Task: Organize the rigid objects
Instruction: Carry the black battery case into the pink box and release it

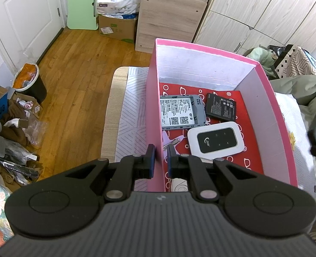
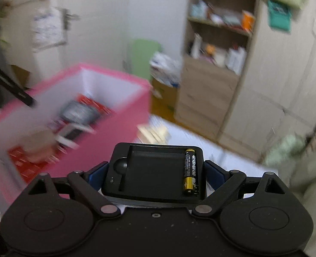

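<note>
A pink box stands on the white-covered table. My left gripper is shut on its near left wall. Inside, on a red lining, lie a grey device back, a black flat battery and a white pocket router. My right gripper is shut on a black device with an open battery bay holding one AA battery. It is held in the air to the right of the pink box. That view is motion-blurred.
A wooden cabinet and wardrobe doors stand behind the table. Cardboard boxes, a bin and bags litter the wooden floor at left. Bedding lies at right. Shelves show in the right wrist view.
</note>
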Action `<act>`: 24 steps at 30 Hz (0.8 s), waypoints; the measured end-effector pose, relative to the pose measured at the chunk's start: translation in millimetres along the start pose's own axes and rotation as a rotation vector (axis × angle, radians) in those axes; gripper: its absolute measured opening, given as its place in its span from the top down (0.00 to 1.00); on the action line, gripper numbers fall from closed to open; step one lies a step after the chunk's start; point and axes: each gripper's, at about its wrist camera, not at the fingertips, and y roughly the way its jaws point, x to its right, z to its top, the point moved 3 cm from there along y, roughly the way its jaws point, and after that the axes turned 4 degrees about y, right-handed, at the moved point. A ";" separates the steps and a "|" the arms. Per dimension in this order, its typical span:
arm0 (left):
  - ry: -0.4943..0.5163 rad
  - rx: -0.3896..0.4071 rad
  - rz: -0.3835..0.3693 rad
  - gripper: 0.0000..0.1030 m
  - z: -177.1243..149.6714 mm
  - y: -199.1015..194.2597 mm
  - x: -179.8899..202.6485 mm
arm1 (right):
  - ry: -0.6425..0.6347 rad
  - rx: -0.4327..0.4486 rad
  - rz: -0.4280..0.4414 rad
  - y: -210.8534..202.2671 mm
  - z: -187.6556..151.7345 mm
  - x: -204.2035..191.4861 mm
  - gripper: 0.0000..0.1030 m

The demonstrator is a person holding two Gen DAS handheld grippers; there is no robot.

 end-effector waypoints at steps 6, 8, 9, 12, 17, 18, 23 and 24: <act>-0.004 0.004 -0.003 0.91 -0.6 -0.1 -0.3 | -0.170 0.019 0.213 -13.2 47.5 -41.7 0.08; -0.004 0.003 -0.004 0.91 -0.6 0.1 -0.5 | -0.235 -0.017 0.274 -4.7 54.7 -58.9 0.08; -0.004 0.003 -0.005 0.91 -0.5 0.2 -0.5 | -0.268 -0.039 0.305 0.2 57.0 -68.0 0.08; -0.004 0.005 -0.009 0.91 -1.1 0.3 -1.4 | -0.369 -0.118 0.362 20.8 60.8 -92.3 0.08; -0.018 0.012 -0.029 0.91 -2.0 0.1 -6.0 | -0.420 -0.214 0.443 59.5 59.4 -114.5 0.08; -0.020 0.012 -0.032 0.91 -2.0 0.1 -6.6 | -0.417 -0.232 0.451 65.1 56.9 -116.5 0.08; -0.011 0.010 -0.036 0.91 -0.8 1.2 -6.0 | -0.466 -0.304 0.431 83.6 48.8 -125.0 0.08; -0.011 0.011 -0.037 0.91 -0.6 1.3 -6.1 | -0.481 -0.333 0.431 86.5 48.2 -126.6 0.08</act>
